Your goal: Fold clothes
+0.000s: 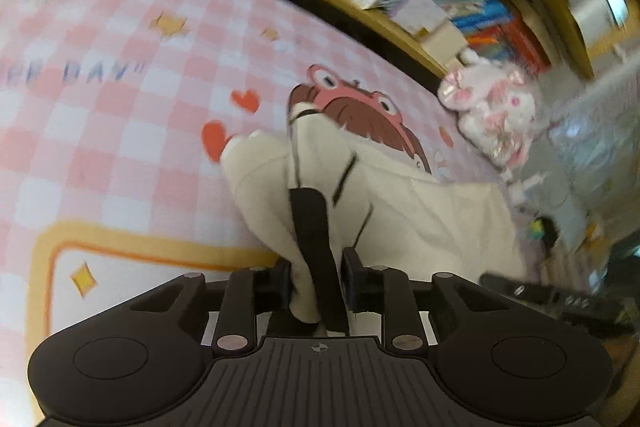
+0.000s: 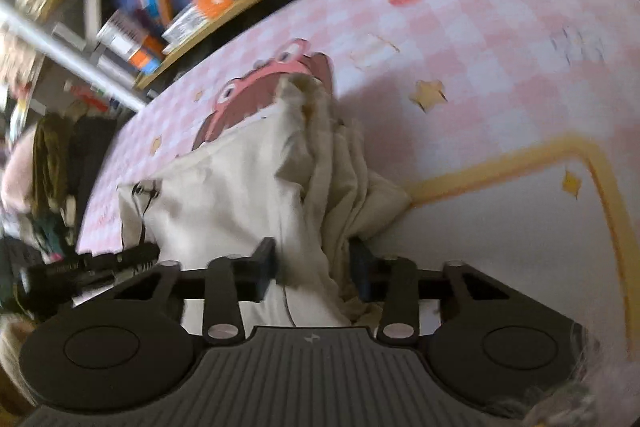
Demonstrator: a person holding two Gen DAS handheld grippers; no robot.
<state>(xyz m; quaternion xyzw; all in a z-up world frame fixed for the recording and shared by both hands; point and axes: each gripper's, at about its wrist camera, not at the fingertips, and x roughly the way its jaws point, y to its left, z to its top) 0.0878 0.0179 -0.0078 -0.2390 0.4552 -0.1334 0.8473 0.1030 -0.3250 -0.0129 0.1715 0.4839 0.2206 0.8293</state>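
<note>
While the left hand-held gripper [image 1: 316, 287] pinches the cream garment [image 1: 400, 211] by its black strap [image 1: 316, 251], lifting it off the checked bed cover [image 1: 120, 107], the right hand-held gripper [image 2: 314, 267] clamps bunched cloth, probably to spread it.

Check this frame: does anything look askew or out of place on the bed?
Only the cream garment: it is bunched and creased rather than flat, pinched by both the left gripper and right gripper. That fits mid-fold. The checked sheet looks smooth.
</note>
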